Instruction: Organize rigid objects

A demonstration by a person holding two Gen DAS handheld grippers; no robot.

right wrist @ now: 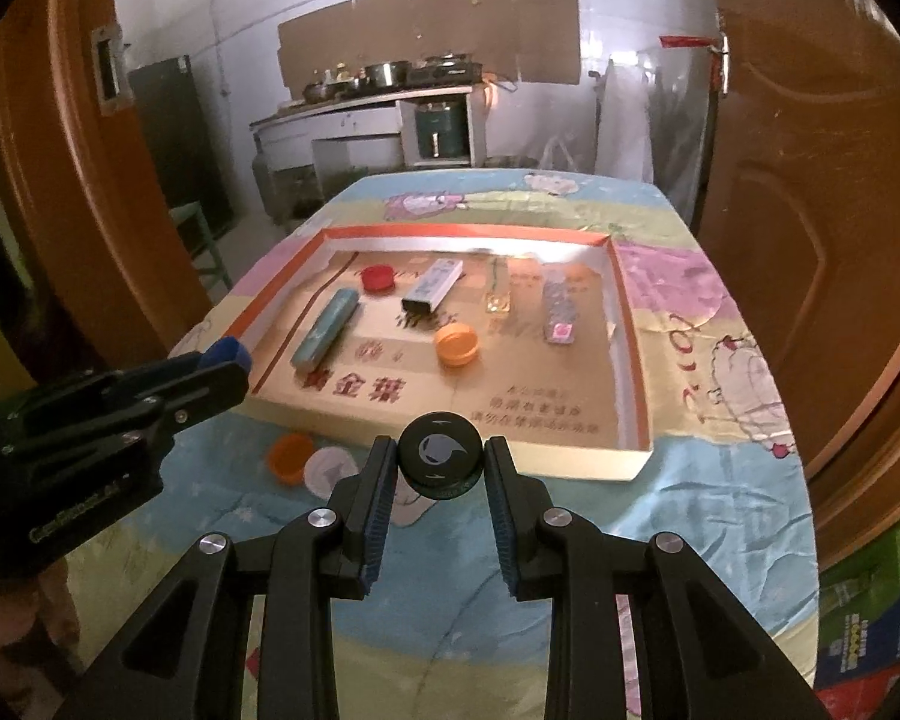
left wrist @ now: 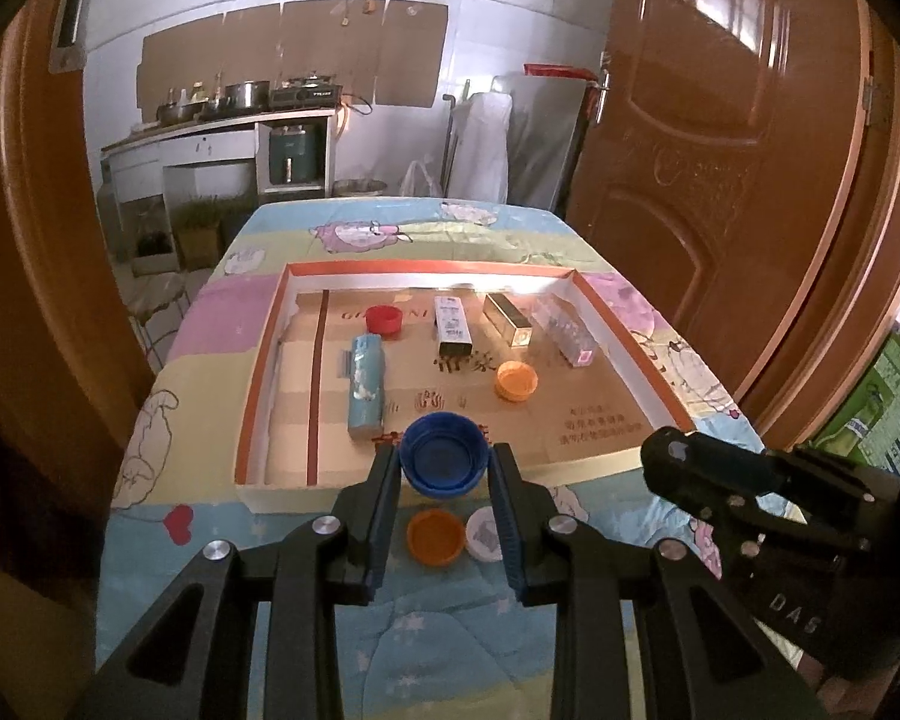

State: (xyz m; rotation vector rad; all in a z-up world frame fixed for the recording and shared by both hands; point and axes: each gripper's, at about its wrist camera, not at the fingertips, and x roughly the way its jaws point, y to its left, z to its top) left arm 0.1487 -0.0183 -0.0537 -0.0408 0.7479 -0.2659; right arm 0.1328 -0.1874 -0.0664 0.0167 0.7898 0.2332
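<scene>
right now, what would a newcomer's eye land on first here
Probably the two caps held up front: the left gripper pinches a blue cap, the right gripper a black cap. Behind them lies the orange-rimmed cardboard tray holding boxes and caps.

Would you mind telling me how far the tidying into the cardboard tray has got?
Done: four boxes, a red cap and an orange cap lie in the tray. In hand: the left tongs grip a blue cap, the right tongs a black cap. Left: another orange cap and a white cap on the cloth.
</scene>
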